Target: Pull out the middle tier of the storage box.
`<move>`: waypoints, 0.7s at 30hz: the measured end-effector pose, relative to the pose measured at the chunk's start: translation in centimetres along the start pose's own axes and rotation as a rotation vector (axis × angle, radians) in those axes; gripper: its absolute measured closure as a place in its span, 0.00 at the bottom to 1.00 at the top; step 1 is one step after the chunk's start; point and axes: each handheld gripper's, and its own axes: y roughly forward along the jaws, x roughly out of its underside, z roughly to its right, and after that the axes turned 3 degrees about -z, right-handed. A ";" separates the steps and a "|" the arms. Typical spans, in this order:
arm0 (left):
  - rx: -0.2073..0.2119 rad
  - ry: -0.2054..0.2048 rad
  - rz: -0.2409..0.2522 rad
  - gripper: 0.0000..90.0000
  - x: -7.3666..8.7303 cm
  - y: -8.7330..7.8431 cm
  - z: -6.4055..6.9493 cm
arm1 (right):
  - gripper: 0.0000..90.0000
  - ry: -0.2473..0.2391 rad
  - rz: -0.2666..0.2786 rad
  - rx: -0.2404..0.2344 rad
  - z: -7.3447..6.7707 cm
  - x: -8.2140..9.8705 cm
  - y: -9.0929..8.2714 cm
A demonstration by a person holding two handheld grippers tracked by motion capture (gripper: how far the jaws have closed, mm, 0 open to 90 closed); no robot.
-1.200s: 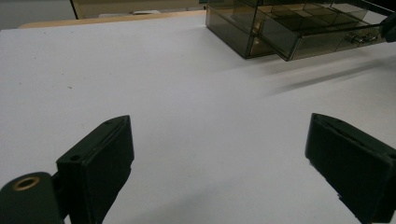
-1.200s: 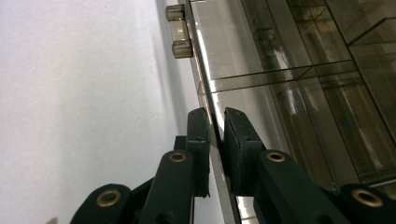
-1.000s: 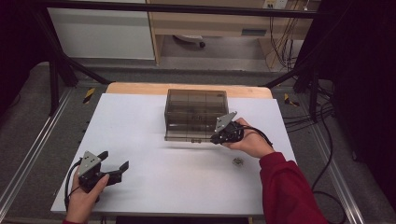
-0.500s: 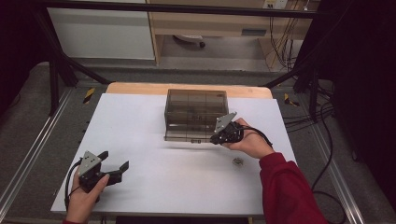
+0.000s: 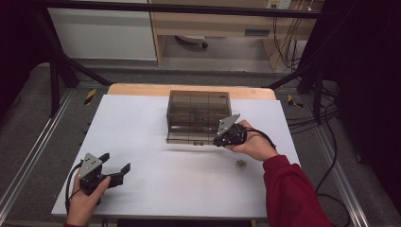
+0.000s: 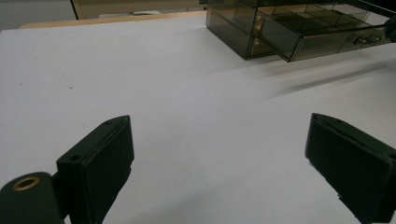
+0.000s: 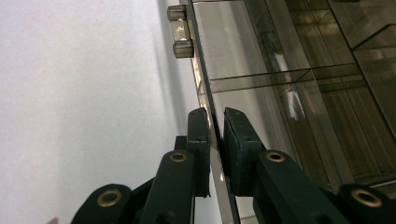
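A smoky see-through drawer box [image 5: 198,106] stands at the back middle of the white table [image 5: 142,127], its bottom drawer [image 5: 187,135] pulled partly out. My right gripper [image 5: 218,141] is shut on the drawer's front panel at its right end. In the right gripper view the gripper [image 7: 215,116] has one jaw outside and one inside the thin front panel [image 7: 201,79], with the drawer's handle [image 7: 180,31] farther along. My left gripper [image 5: 116,168] rests open near the table's front left corner. In its own view the gripper [image 6: 219,140] holds nothing, and the box [image 6: 289,28] is far off.
A small metallic piece [image 5: 241,163] lies on the table just in front of the right hand. A wooden strip [image 5: 142,89] runs along the table's back edge. Dark frame bars and cables stand around the table.
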 end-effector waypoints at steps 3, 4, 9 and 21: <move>0.001 0.002 -0.001 0.09 0.0 0.0 0.0 | 0.90 -0.001 0.002 -0.002 -0.1 0.0 0.0; 0.001 0.002 -0.001 0.09 0.0 0.0 0.0 | 0.90 0.000 0.004 -0.002 -0.1 0.0 0.0; -0.005 0.005 0.001 0.09 0.0 0.0 0.0 | 0.90 -0.001 0.003 -0.007 -0.2 0.3 -0.2; 0.001 0.003 -0.003 0.09 0.0 0.0 0.1 | 0.91 0.006 0.006 -0.010 -0.7 0.5 0.1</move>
